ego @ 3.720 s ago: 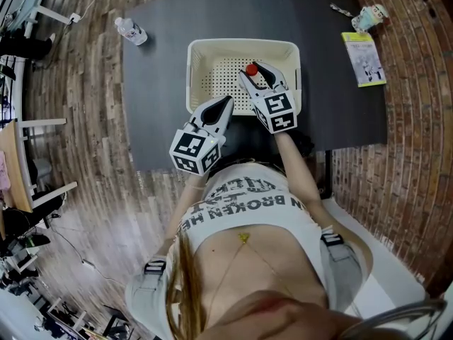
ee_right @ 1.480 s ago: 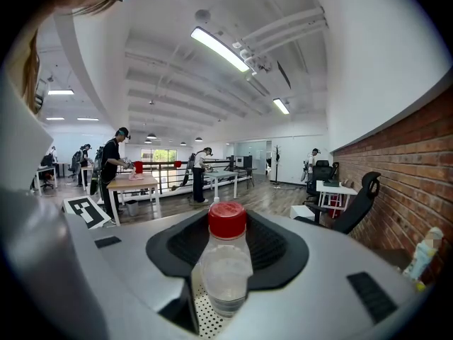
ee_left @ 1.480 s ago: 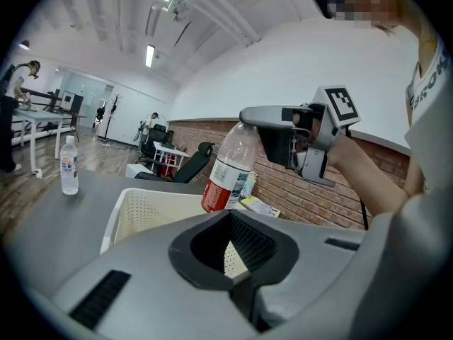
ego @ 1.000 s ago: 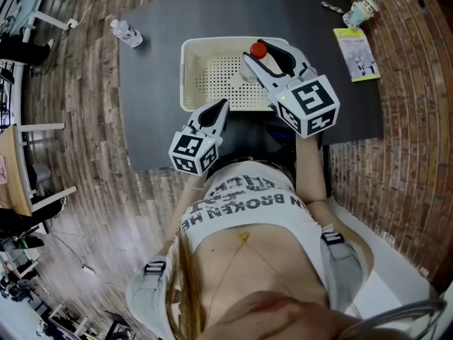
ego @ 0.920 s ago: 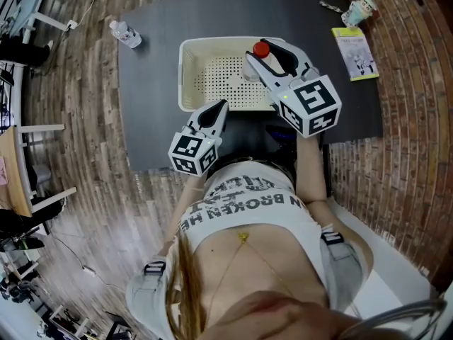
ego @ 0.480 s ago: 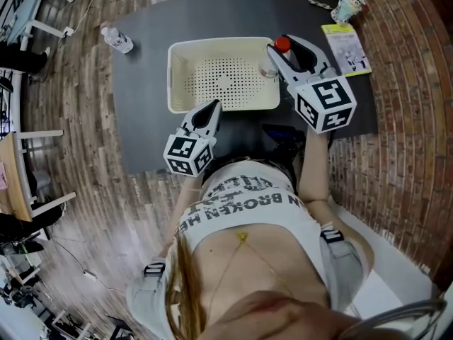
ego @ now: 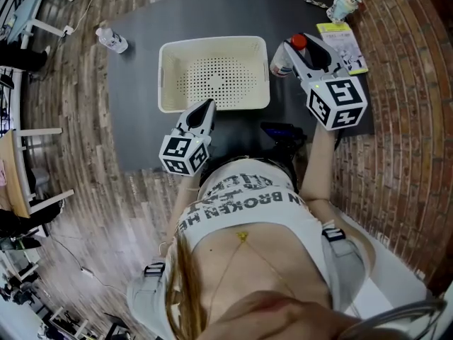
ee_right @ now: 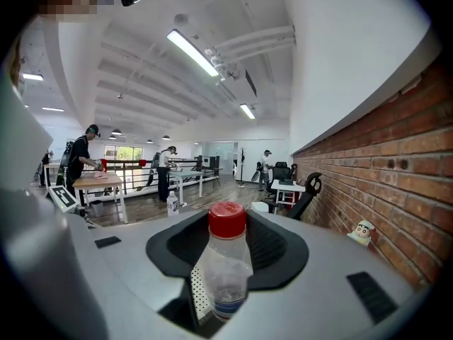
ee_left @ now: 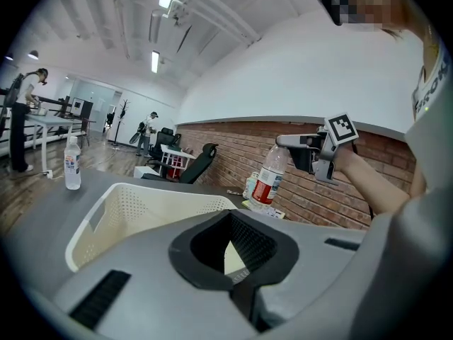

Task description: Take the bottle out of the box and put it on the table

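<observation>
One bottle (ee_right: 226,264) is hanging clamped in my right gripper (ego: 298,49), the box (ego: 165,77) sitting just left of it; my left gripper (ego: 206,108) is hovering closed, empty.

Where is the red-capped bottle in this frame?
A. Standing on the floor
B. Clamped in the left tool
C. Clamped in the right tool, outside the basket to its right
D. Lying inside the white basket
C: the red-capped bottle is gripped in the right tool, to the right of the white basket, which holds nothing.
</observation>
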### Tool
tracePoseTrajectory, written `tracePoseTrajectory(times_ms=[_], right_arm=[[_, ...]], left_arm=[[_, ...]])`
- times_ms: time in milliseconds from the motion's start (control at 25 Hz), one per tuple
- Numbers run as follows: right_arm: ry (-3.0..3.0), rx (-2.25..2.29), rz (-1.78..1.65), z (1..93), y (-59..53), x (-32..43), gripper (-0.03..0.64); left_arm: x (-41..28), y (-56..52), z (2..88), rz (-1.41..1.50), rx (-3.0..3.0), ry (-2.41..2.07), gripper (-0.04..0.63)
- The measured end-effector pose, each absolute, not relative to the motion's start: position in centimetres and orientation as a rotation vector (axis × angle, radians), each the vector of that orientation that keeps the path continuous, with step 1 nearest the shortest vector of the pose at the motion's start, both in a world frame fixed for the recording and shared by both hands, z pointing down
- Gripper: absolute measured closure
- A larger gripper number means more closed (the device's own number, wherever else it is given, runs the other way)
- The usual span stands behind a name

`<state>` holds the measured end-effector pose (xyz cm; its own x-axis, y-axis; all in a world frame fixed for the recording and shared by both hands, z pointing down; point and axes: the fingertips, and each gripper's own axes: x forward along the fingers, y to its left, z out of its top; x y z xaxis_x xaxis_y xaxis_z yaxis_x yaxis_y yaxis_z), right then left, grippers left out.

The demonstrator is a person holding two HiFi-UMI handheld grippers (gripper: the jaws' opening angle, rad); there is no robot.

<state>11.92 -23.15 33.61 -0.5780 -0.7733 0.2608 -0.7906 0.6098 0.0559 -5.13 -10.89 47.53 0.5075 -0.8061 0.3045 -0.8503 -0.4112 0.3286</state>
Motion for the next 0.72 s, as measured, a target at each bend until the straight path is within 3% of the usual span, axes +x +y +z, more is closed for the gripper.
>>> tracePoseTrajectory(times_ms=[720], right_arm=[[-2.568,1.275,0.123,34.9,-23.8,16.9,0.46]], left_arm=[[-2.0,-10.0,48.1,0.096,2.244,-1.428,0.591]])
